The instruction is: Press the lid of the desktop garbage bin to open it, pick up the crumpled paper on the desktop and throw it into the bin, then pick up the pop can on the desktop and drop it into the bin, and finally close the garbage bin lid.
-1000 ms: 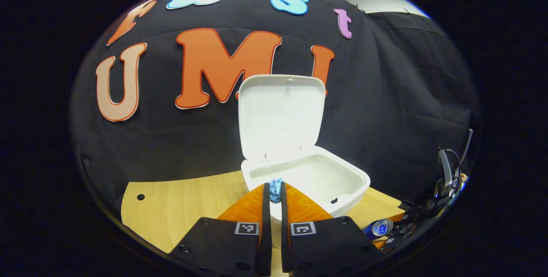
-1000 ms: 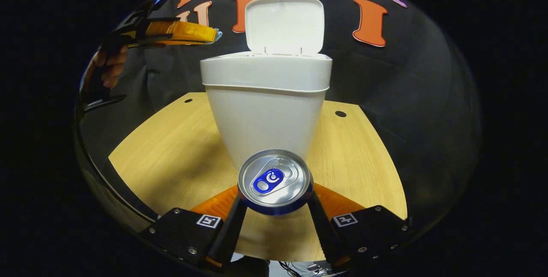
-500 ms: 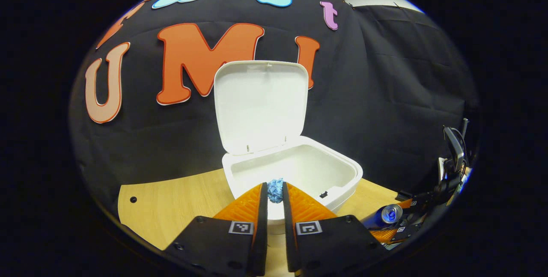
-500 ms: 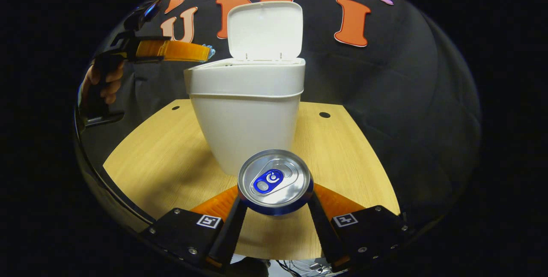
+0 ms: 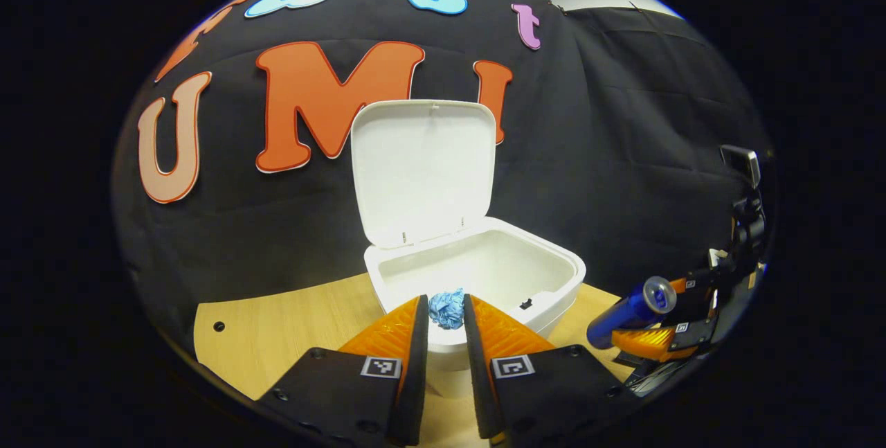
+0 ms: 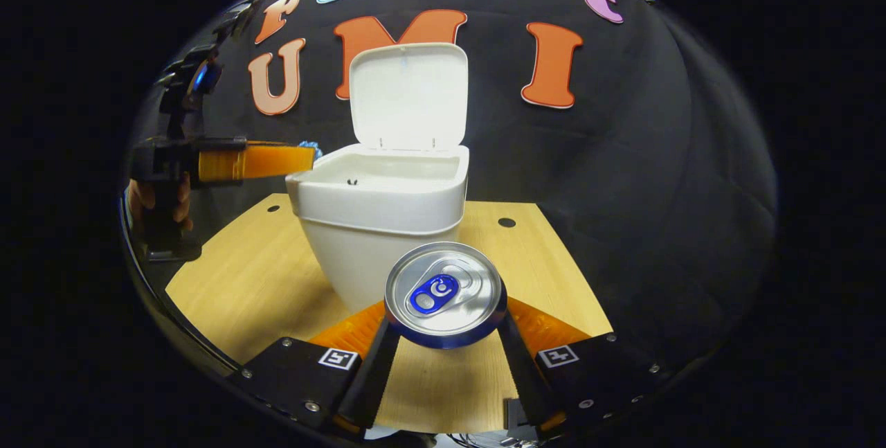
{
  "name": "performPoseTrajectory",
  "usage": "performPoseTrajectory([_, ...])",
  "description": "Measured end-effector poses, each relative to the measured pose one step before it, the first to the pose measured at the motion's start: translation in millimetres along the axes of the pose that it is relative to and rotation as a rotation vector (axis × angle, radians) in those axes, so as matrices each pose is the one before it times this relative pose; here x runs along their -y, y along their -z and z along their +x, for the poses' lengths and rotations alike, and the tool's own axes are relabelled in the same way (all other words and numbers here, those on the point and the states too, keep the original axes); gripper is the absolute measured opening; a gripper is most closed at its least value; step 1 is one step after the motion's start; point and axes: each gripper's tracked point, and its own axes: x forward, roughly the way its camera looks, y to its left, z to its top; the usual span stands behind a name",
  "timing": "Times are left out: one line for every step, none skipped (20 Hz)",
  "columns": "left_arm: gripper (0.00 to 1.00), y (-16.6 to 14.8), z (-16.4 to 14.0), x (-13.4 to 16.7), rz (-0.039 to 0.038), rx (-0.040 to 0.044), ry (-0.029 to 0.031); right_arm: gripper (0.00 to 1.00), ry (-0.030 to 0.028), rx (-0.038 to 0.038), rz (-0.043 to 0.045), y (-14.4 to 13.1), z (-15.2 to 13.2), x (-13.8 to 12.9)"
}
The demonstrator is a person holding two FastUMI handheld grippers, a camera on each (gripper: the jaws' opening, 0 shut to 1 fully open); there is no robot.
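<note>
In the left gripper view, my left gripper [image 5: 446,309] has its jaws drawn nearly together, pinching the crumpled paper [image 5: 446,308] between the two fingertips, so the small blue wad sits right at the far end of my fingers. Just past the wad is the near rim of the garbage bin [image 5: 477,278], a white tub standing on the wooden desktop [image 5: 277,330]. Its lid [image 5: 422,171] is swung up and stands nearly upright at the far side, leaving the mouth open. The paper sits level with the rim, at the bin's near edge. At the right edge of this view my right gripper [image 5: 647,327] carries the pop can [image 5: 630,309] tilted on its side, lifted off the desktop and beside the bin.

In the right gripper view, my right gripper [image 6: 443,327] has its jaws spread to the can's width and pressed against both sides of the pop can [image 6: 443,292], whose silver top faces the camera. The bin [image 6: 381,219] stands just behind the can with its lid [image 6: 408,95] raised. To the left, my left gripper [image 6: 311,156] reaches in level with the bin's rim, a bit of blue paper [image 6: 311,149] at its tip touching or just beside the rim; a hand [image 6: 156,199] grips its handle.
</note>
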Motion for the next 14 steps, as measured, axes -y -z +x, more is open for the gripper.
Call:
performPoseTrajectory([0.3,0.89,0.54,-2.14,-0.00279,0.00297,0.00173,0.8,0.00413,0.01984,-0.00757,-11.18,-1.95,1.68])
performPoseTrajectory([0.42,0.33,-2.82,1.35,-0.00301,0.00152,0.008,0.8,0.00146,0.02103,-0.00925,-10.68,-1.63,-0.36])
performPoseTrajectory([0.44,-0.73,-0.74,-0.89,-0.00068,0.00537,0.00017,0.8,0.00106,0.02044,-0.01068,-11.21,-0.42,1.14])
performPoseTrajectory([0.54,0.0,-0.69,-1.63,0.00323,0.00031,-0.00694,0.8,-0.00071,0.01886,-0.01384,-10.32,-1.38,-0.33])
performPoseTrajectory([0.63,-0.54,-0.51,-1.86,0.0028,-0.00038,-0.0082,0.8,-0.00404,0.02227,-0.01342,-11.09,-0.01,-0.01])
performPoseTrajectory([0.7,-1.03,-1.41,-0.9,0.00157,0.00463,-0.00911,0.8,-0.00412,0.01957,-0.01304,-9.7,-0.83,-1.0])
performPoseTrajectory([0.77,-1.85,-2.0,-2.55,-0.00066,0.00727,-0.00685,0.8,-0.00511,0.01831,-0.00815,-9.49,-0.07,-0.29])
performPoseTrajectory([0.72,-0.85,-1.62,-0.07,-0.00442,0.00447,-0.00144,0.8,-0.00579,0.01598,-0.00427,-8.13,0.82,-1.27])
performPoseTrajectory([0.72,-1.1,-1.72,-0.7,-0.00368,-0.00248,-0.00014,0.8,-0.00161,0.01311,-0.00284,-7.72,1.95,0.63])
performPoseTrajectory([0.81,4.73,-3.18,-0.22,-0.0034,-0.01031,-0.00047,0.8,-0.00211,0.01044,-0.00637,-5.22,1.34,-1.1])
performPoseTrajectory([0.89,1.56,-2.79,-4.06,-0.00193,-0.00116,-0.01378,0.8,-0.00673,0.01193,-0.00118,-6.13,2.64,-0.5])
performPoseTrajectory([0.9,-0.25,-2.85,-3.65,-0.00331,0.00112,-0.01443,0.8,-0.0052,0.01332,-0.00263,-7.22,2.21,-1.64])
performPoseTrajectory([0.92,0.12,-3.46,-4.28,-0.00413,0.00004,-0.01361,0.8,-0.0071,0.0138,-0.00343,-6.46,1.64,-0.73])
performPoseTrajectory([0.93,0.81,-4.38,-4.95,-0.00621,0.00303,-0.01528,0.8,-0.00576,0.01092,-0.00263,-5.9,1.74,-1.33])
